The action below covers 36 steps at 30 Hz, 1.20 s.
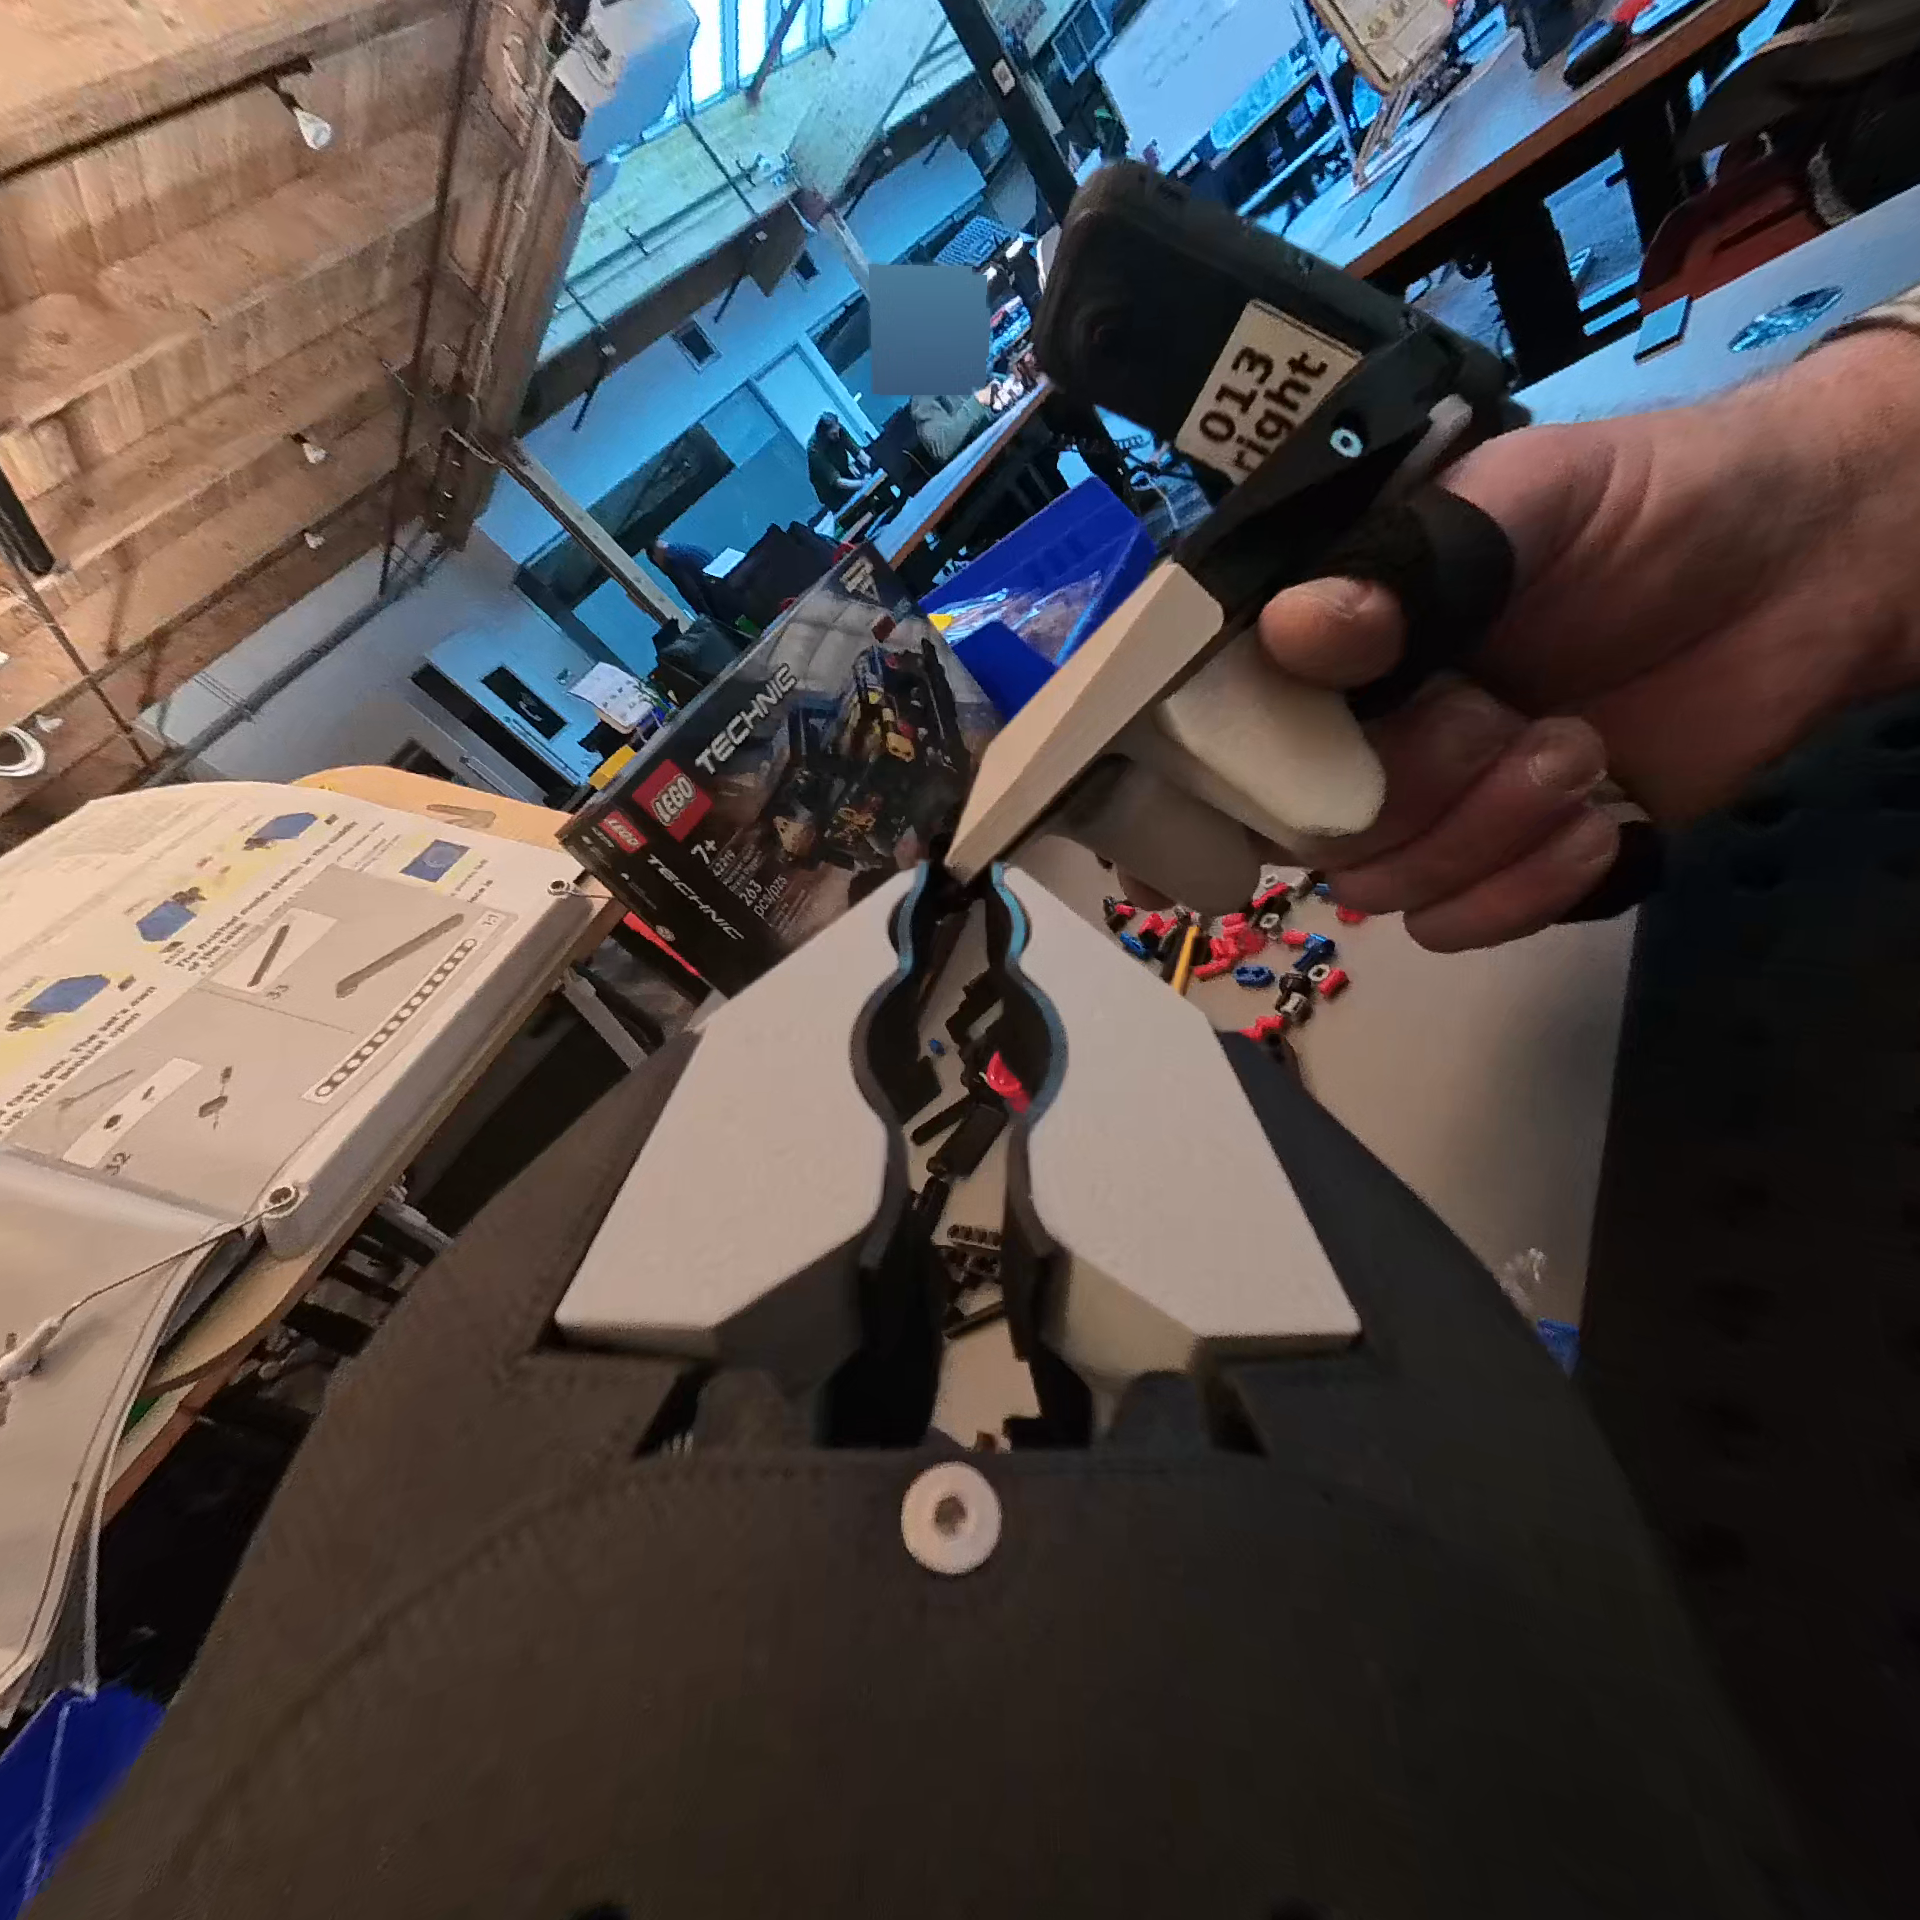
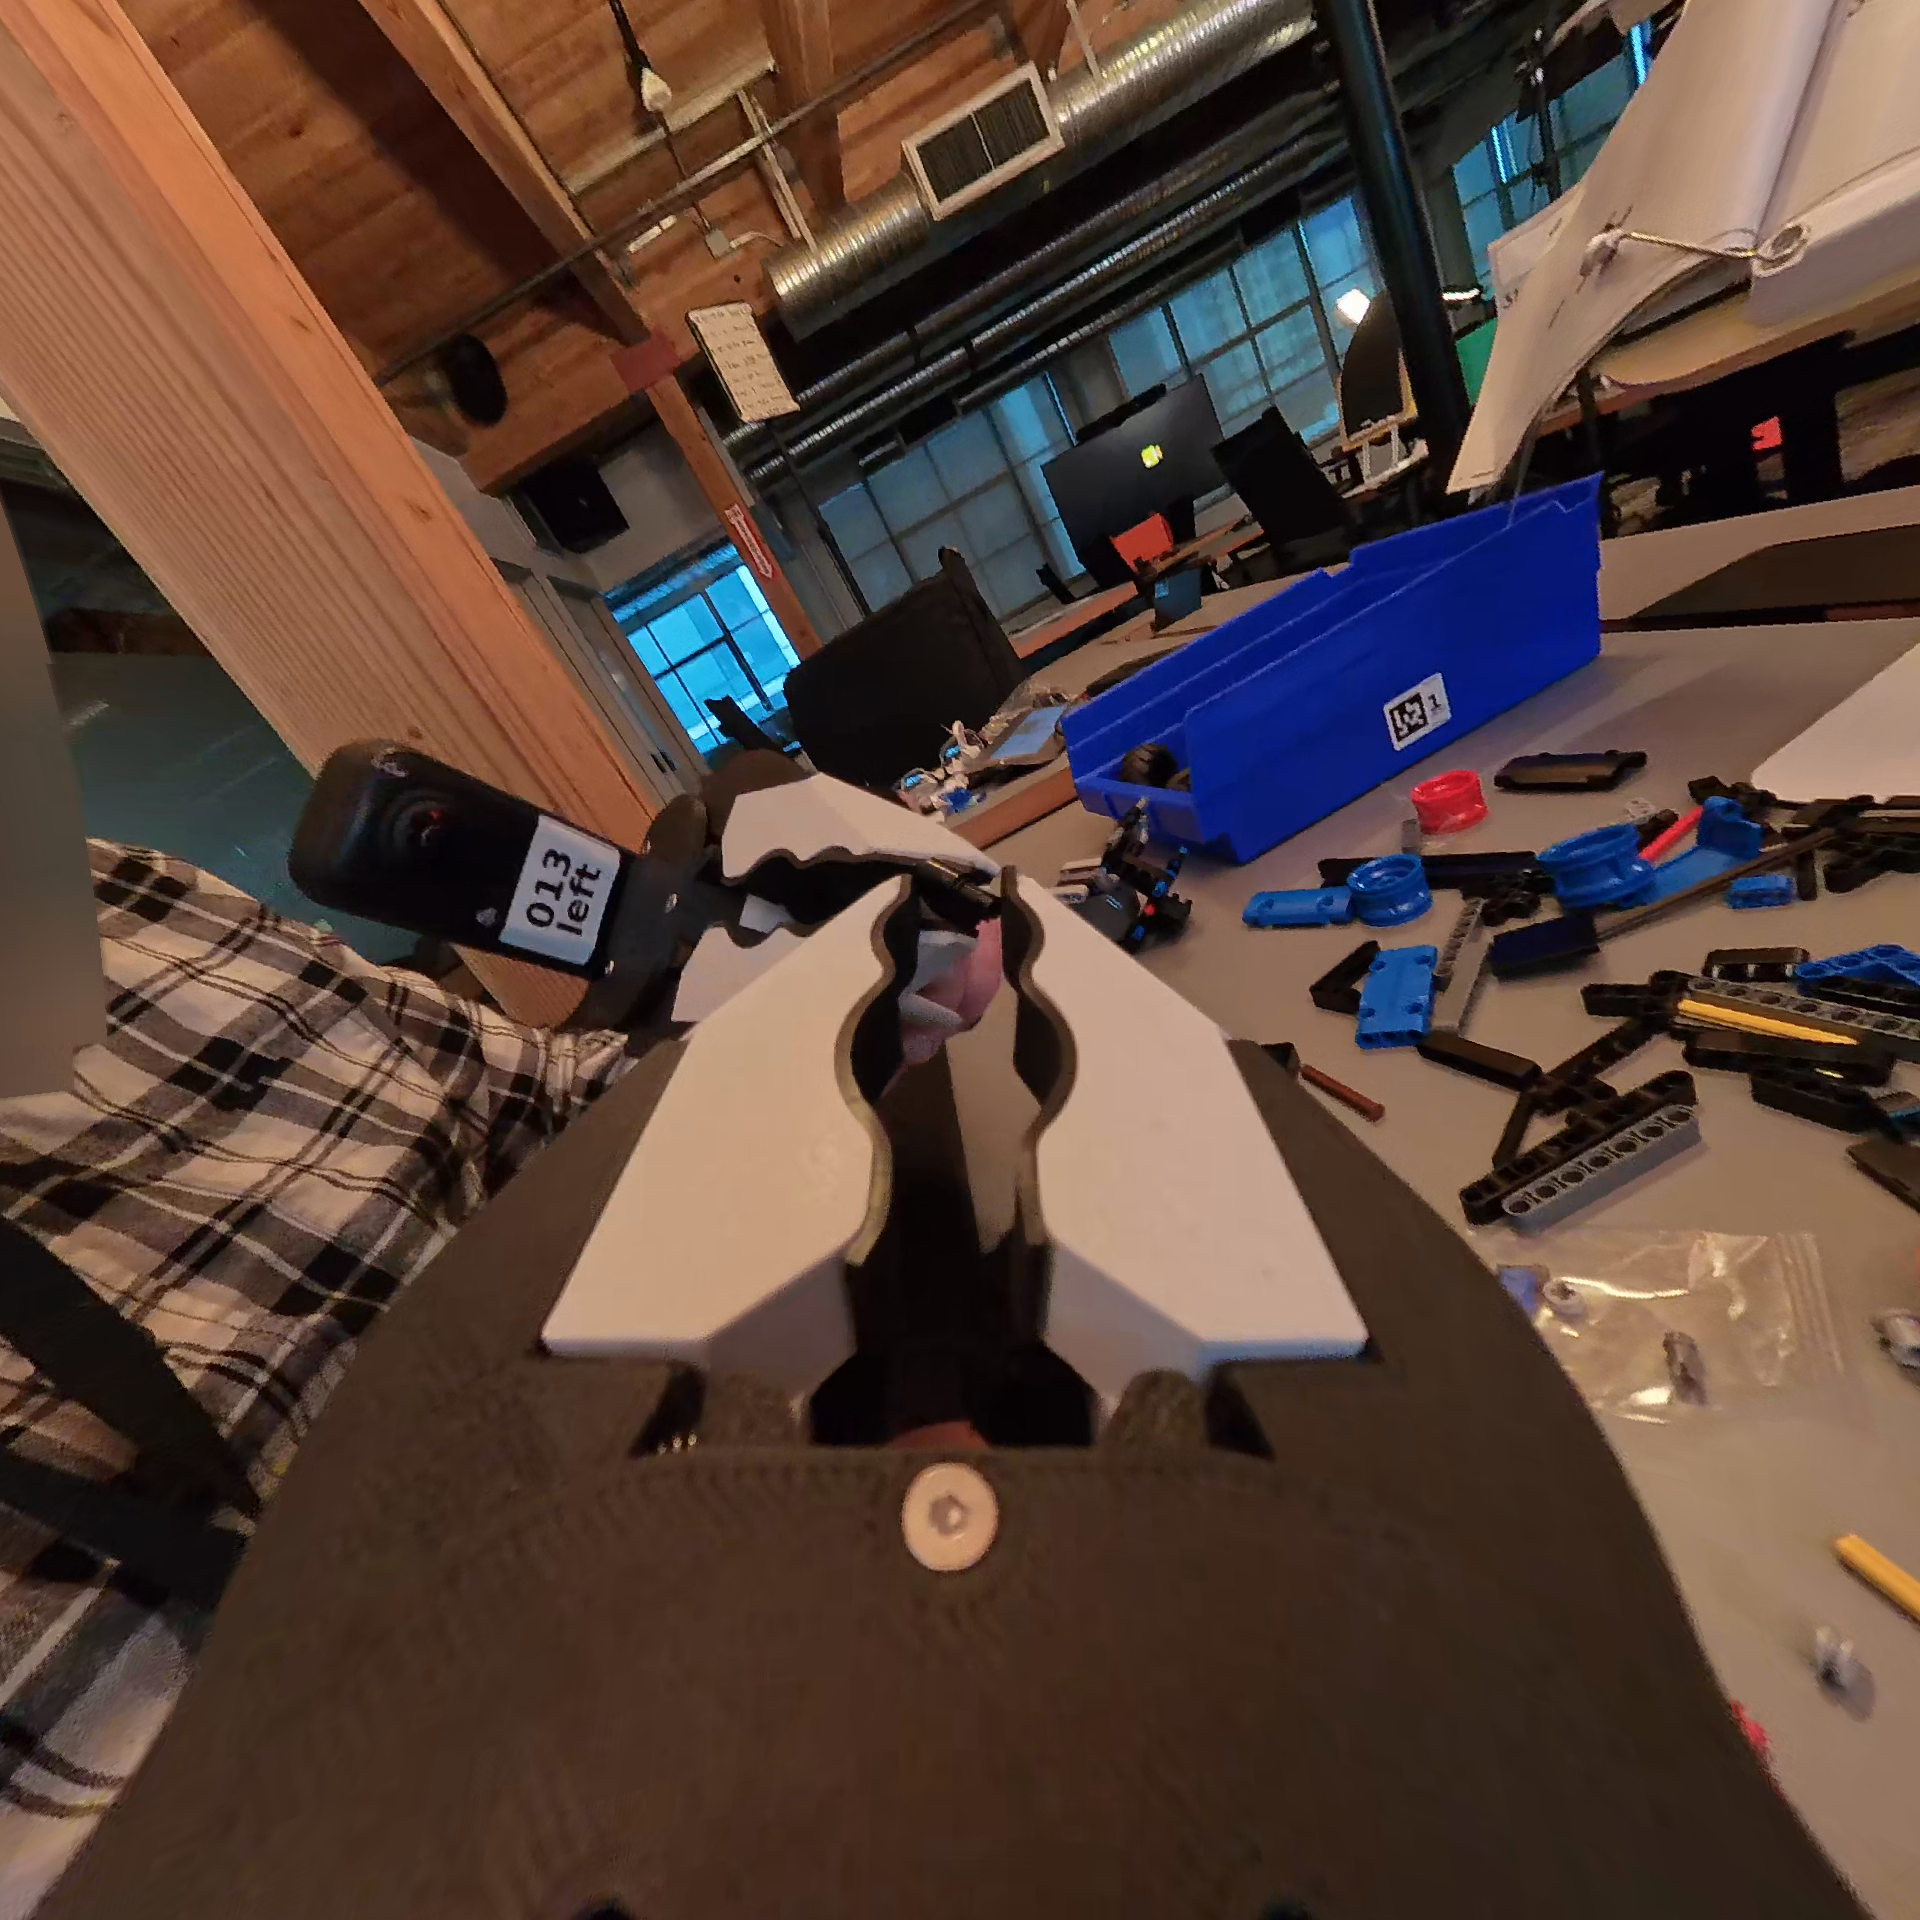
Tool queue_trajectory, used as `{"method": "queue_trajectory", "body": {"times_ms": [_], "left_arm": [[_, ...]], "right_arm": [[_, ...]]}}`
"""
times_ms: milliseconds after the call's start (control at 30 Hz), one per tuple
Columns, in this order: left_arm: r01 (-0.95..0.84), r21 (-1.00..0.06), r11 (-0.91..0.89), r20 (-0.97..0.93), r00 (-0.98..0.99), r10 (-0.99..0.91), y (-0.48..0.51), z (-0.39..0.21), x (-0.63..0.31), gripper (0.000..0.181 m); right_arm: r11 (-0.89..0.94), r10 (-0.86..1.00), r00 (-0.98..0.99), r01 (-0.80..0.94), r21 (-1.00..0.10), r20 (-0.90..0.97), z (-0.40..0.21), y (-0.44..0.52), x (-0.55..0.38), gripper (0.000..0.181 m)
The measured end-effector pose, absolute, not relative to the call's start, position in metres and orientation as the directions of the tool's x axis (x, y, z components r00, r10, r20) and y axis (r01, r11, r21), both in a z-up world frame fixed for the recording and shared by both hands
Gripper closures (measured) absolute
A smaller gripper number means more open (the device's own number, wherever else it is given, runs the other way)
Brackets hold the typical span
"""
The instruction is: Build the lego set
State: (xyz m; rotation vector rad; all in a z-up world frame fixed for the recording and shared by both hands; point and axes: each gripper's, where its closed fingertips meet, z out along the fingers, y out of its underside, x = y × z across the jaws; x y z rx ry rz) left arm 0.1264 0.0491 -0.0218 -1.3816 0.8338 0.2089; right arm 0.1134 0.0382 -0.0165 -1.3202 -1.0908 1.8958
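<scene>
A: Left to right in the left wrist view, what's there?

B: An open instruction booklet propped at the far left, then the set's box leaning behind the fingertips. The left gripper has its jaws drawn nearly together on a small black piece at the very tip. The right gripper comes in from the right, held in a hand, its tip touching that same spot.

A: And the right gripper's own view?

B: Its jaws are almost closed too, nipping the small black piece where the 2 tips meet. The left gripper enters from the left. Whether each grips a separate part or both share 1, I cannot tell — the piece is too small and dark.

A: The rest of the set?

B: Spread on the table to the right: a blue bin, blue wheel hubs, a red hub, black beams, and a clear bag.

A: What could go wrong?

B: Both holds sit at the extreme fingertips. If the tips push slightly off-axis while mating, the piece could twist out and drop among the loose parts — or off the table's edge.
</scene>
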Motion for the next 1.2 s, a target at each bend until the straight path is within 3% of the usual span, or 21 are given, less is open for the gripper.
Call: {"method": "queue_trajectory", "body": {"times_ms": [100,167,233,267,433,567,700,933,1200], "left_arm": [[-0.594,-0.784,0.180,-0.612,0.691,-0.386,0.050,-0.032,0.125,0.175],[-0.602,-0.787,0.133,-0.591,0.675,-0.442,0.049,-0.045,0.124,0.176],[-0.618,-0.784,0.060,-0.557,0.658,-0.506,0.048,-0.064,0.121,0.176],[-0.620,-0.784,0.022,-0.530,0.652,-0.542,0.047,-0.073,0.120,0.176],[-0.657,-0.742,-0.136,-0.420,0.612,-0.670,0.038,-0.116,0.117,0.175],[-0.716,-0.667,-0.206,-0.385,0.569,-0.727,0.031,-0.142,0.119,0.175],[-0.750,-0.605,-0.265,-0.350,0.551,-0.758,0.027,-0.156,0.115,0.175],[-0.763,-0.556,-0.329,-0.310,0.558,-0.770,0.027,-0.164,0.108,0.175],[-0.775,-0.535,-0.335,-0.314,0.551,-0.773,0.029,-0.157,0.106,0.175]], "right_arm": [[-0.449,0.845,-0.303,0.049,-0.892,-0.441,-0.026,0.041,0.111,0.165],[-0.373,0.886,-0.249,0.117,-0.920,-0.391,-0.039,0.047,0.111,0.152],[-0.232,0.944,-0.187,0.204,-0.951,-0.270,-0.057,0.056,0.115,0.142],[-0.151,0.966,-0.168,0.255,-0.955,-0.198,-0.067,0.060,0.117,0.146],[0.199,0.956,-0.289,0.530,-0.824,0.045,-0.128,0.058,0.131,0.154],[0.380,0.908,-0.390,0.611,-0.695,0.154,-0.159,0.057,0.134,0.160],[0.431,0.890,-0.416,0.639,-0.637,0.184,-0.173,0.056,0.129,0.175],[0.369,0.914,-0.377,0.622,-0.690,0.150,-0.162,0.050,0.119,0.165],[0.449,0.855,-0.482,0.506,-0.737,0.190,-0.144,0.028,0.103,0.173]]}}
